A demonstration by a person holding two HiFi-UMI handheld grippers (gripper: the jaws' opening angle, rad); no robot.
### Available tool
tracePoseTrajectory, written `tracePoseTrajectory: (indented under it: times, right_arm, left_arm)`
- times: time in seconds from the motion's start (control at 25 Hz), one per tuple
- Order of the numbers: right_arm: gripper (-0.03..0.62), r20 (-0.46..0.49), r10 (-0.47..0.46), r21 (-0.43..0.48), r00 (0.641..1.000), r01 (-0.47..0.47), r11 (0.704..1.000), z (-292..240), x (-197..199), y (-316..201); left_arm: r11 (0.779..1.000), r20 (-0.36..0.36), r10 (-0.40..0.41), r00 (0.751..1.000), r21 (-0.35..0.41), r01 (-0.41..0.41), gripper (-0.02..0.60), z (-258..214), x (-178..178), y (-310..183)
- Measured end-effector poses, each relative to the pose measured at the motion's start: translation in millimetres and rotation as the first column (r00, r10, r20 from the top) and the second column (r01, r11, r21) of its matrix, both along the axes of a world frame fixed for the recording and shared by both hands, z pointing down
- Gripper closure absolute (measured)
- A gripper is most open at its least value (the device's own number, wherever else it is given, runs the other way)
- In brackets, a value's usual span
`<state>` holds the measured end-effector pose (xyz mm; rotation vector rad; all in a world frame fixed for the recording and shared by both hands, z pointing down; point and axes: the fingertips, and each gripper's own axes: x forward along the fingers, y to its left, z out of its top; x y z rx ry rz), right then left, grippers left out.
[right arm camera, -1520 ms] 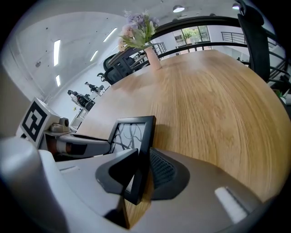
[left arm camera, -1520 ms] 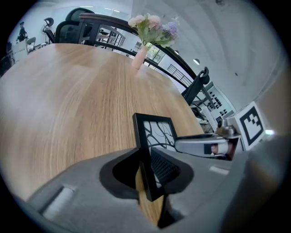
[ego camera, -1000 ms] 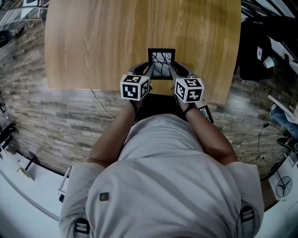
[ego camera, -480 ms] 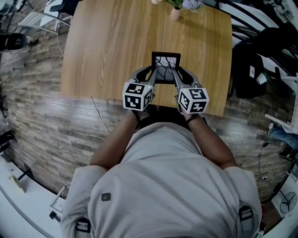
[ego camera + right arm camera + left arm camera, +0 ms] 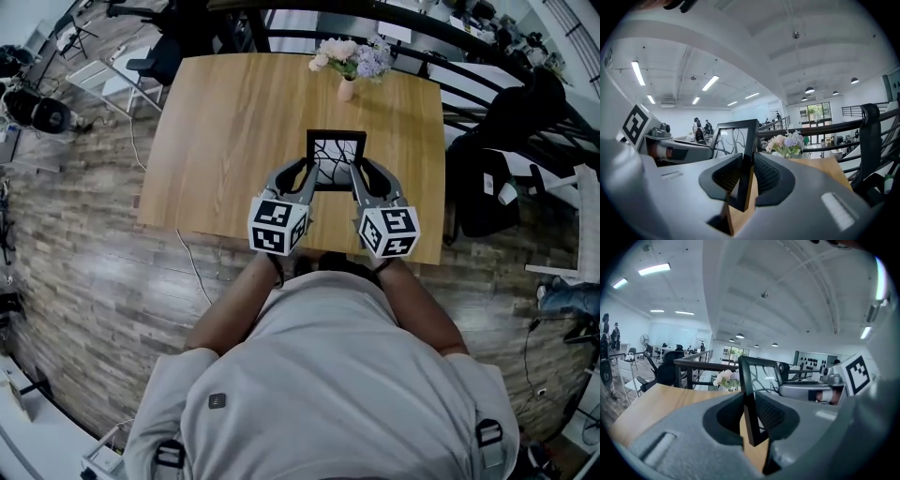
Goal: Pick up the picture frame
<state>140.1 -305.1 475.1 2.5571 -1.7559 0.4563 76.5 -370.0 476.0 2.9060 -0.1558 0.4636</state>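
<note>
A black picture frame (image 5: 336, 157) with a branch pattern in its glass hangs in the air over the near half of the wooden table (image 5: 225, 131). My left gripper (image 5: 307, 176) is shut on its left rail and my right gripper (image 5: 358, 176) on its right rail. The left gripper view shows the rail (image 5: 744, 380) clamped between the ribbed pads of that gripper (image 5: 751, 420). The right gripper view shows the other rail (image 5: 750, 140) pinched the same way by the right gripper (image 5: 745, 180). Both grippers point nearly level, and the frame stands upright between them.
A small vase of pink and lilac flowers (image 5: 348, 62) stands at the table's far edge. Dark chairs and bags (image 5: 487, 178) crowd the right side below a black railing (image 5: 375, 14). A cable (image 5: 192, 262) trails over the plank floor at the left.
Both grippers have risen together with the frame clamped between them. The table now lies farther below, and the flower vase and railing have come into view.
</note>
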Motion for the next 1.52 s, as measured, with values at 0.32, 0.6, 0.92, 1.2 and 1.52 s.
tracePoseTrajectory:
  times: [0.32, 0.6, 0.92, 1.2, 1.52]
  right_arm:
    - [0.51, -0.043, 0.04, 0.036, 0.998, -0.038, 0.999, -29.8, -15.0, 7.0]
    - [0.51, -0.039, 0.068, 0.031, 0.997, -0.066, 0.997, -32.7, -23.1, 18.8]
    - [0.51, -0.021, 0.069, 0.041, 0.997, -0.069, 0.997, -34.9, -20.1, 43.7]
    - [0.51, -0.01, 0.063, 0.035, 0.998, -0.063, 0.997, -28.9, -20.4, 106.3]
    - [0.51, 0.006, 0.033, 0.037, 0.999, -0.033, 0.999, -21.4, -28.0, 196.0]
  left_arm:
    - [0.999, -0.055, 0.045, 0.997, 0.03, -0.043, 0.503, -29.8, -10.9, 2.9]
    - [0.997, -0.059, 0.073, 0.996, 0.016, -0.072, 0.503, -31.9, -17.5, 13.0]
    - [0.997, -0.053, 0.074, 0.996, 0.019, -0.073, 0.503, -36.6, -14.9, 37.8]
    - [0.997, -0.038, 0.072, 0.997, 0.01, -0.071, 0.503, -31.2, -14.9, 100.2]
    - [0.999, -0.033, 0.049, 0.998, 0.003, -0.049, 0.503, -23.7, -24.6, 191.5]
